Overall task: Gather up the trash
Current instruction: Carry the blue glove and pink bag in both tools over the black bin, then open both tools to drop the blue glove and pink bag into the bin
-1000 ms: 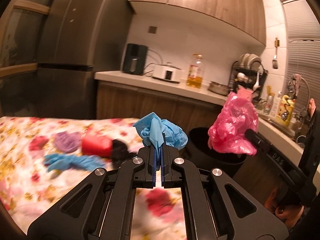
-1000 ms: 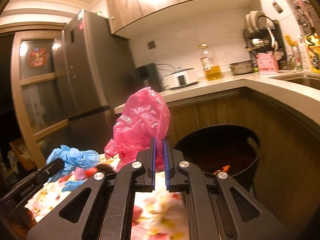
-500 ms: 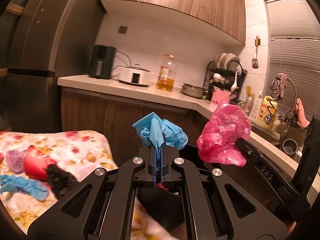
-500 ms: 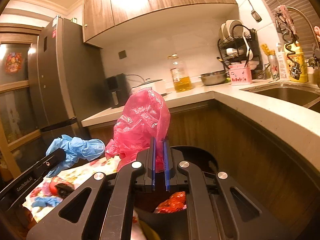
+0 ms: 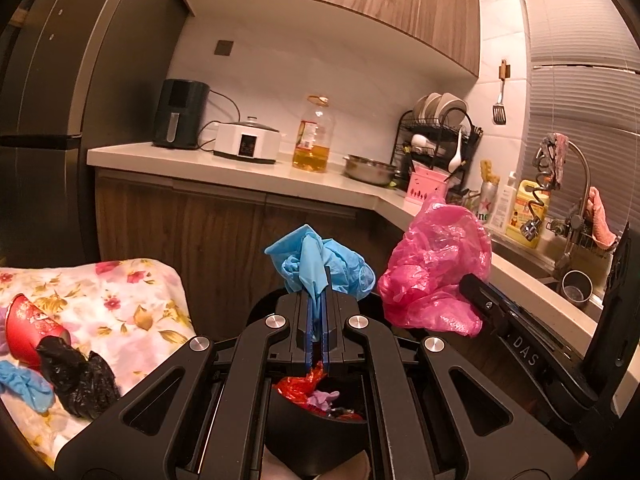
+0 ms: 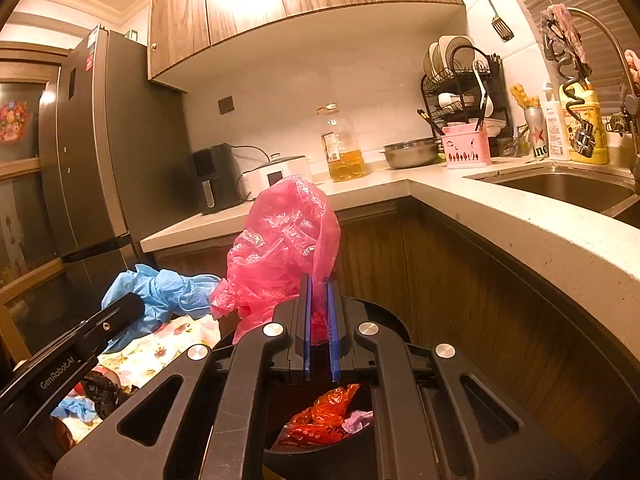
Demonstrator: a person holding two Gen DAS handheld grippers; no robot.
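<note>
My left gripper [image 5: 319, 304] is shut on a crumpled blue glove [image 5: 320, 264] and holds it above a black trash bin [image 5: 316, 436]. My right gripper [image 6: 319, 312] is shut on a crumpled pink plastic bag [image 6: 280, 248], also above the bin [image 6: 384, 320]. The bin holds red wrapper and purple scraps [image 6: 320, 416]. The pink bag [image 5: 436, 268] shows to the right in the left wrist view, and the blue glove [image 6: 160, 292] shows to the left in the right wrist view.
A table with a floral cloth [image 5: 120, 304] stands to the left, carrying a red cup [image 5: 28, 332], a black bag [image 5: 80, 376] and another blue glove [image 5: 24, 384]. A counter [image 6: 520, 216] with a sink wraps around behind and right of the bin.
Both grippers have moved right from over the floral table to above the trash bin, each still holding its item. The bin's inside has come into view below the fingers.
</note>
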